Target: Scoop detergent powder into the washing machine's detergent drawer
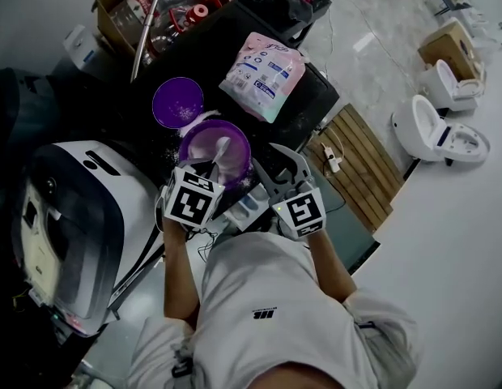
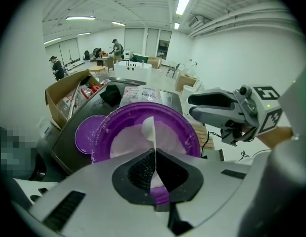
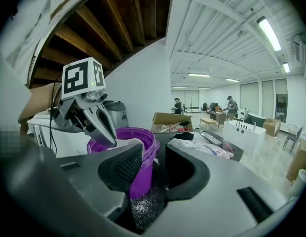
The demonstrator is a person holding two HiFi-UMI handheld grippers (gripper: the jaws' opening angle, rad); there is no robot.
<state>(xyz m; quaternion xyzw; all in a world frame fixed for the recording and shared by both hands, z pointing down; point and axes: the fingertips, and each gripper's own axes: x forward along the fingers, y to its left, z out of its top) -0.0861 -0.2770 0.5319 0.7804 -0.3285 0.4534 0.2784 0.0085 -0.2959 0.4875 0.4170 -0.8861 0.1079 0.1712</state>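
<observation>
A purple tub [image 1: 204, 142] of white powder stands on the black tabletop, seen close up as the purple tub [image 2: 178, 127] in the left gripper view. My left gripper [image 2: 155, 154] is shut on the thin handle of a white scoop [image 2: 150, 127], whose bowl lies in the powder. In the head view the left gripper [image 1: 207, 168] sits at the tub's near rim. My right gripper [image 1: 285, 167] hovers open just right of the tub, holding nothing. The right gripper [image 3: 154, 164] faces the tub [image 3: 141, 167] side-on. The drawer [image 1: 249, 204] shows below the tub.
The tub's purple lid [image 1: 177, 102] lies behind it, and a pink detergent bag [image 1: 264, 65] further right. The white washing machine [image 1: 77, 217] stands at left. Spilled powder [image 3: 143, 201] dusts the black top. A cardboard box [image 1: 138, 10] of clutter sits at the back.
</observation>
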